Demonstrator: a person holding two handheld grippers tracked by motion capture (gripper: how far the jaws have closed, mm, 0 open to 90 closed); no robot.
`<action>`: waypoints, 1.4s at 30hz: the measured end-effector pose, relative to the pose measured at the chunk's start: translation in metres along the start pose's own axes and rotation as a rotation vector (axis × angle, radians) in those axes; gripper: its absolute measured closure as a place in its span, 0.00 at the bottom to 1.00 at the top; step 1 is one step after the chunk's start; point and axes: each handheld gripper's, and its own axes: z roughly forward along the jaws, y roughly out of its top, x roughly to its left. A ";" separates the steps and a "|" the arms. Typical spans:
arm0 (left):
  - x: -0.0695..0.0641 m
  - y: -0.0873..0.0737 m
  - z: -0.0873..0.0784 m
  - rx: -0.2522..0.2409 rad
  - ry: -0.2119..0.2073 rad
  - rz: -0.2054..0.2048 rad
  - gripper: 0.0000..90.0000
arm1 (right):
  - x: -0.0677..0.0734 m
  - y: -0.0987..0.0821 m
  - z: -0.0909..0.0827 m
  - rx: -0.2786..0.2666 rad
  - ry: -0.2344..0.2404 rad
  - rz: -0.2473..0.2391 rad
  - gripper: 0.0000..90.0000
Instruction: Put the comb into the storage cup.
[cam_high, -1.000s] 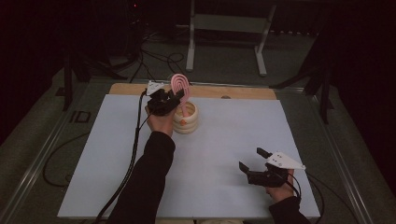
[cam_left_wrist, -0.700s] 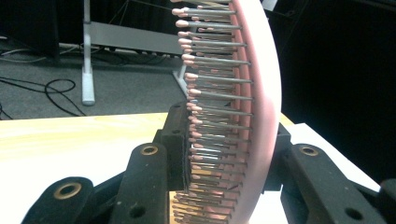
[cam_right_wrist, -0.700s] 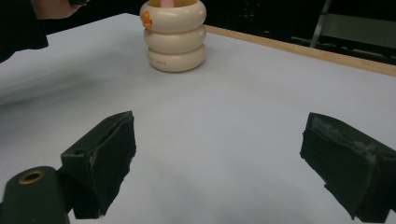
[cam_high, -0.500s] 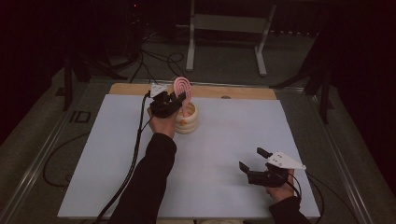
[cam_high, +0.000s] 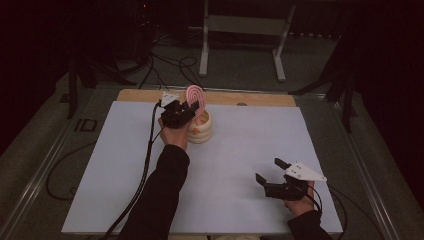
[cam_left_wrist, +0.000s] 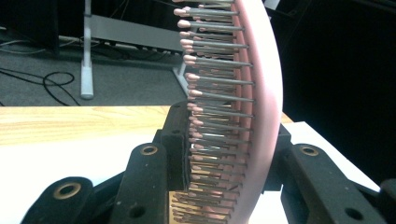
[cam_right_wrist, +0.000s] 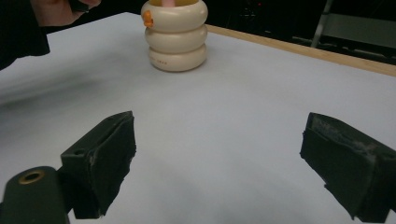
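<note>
Left hand-held gripper (cam_high: 192, 107) still clamping pink hairbrush (cam_high: 194, 96) over cream holder (cam_high: 201, 129), unmoved, right hand-held gripper (cam_high: 270, 172) wide

Black tongs (cam_high: 268, 171), dark sleeves (cam_high: 165, 190)

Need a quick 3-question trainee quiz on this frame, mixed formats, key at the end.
1. True or false: the left tool is shut on the pink hairbrush.
2. Multiple choice: where does the cream ringed holder stand? A) at the table's near edge B) toward the far side of the white table, beside the left tool C) on the floor
3. Fill in: the right tool has its jaws ____ with nothing between them.

Key: 1 true; 2 B; 3 open
</note>
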 end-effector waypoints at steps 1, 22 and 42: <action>0.000 -0.001 0.000 -0.001 0.000 -0.002 0.72 | 0.000 0.000 0.000 -0.001 0.000 -0.001 0.11; 0.003 -0.001 0.001 0.000 -0.019 -0.016 0.71 | 0.000 0.000 0.000 0.001 0.001 0.001 0.11; 0.018 -0.001 -0.007 0.005 0.012 -0.015 0.66 | 0.000 0.000 0.000 0.003 0.002 0.004 0.11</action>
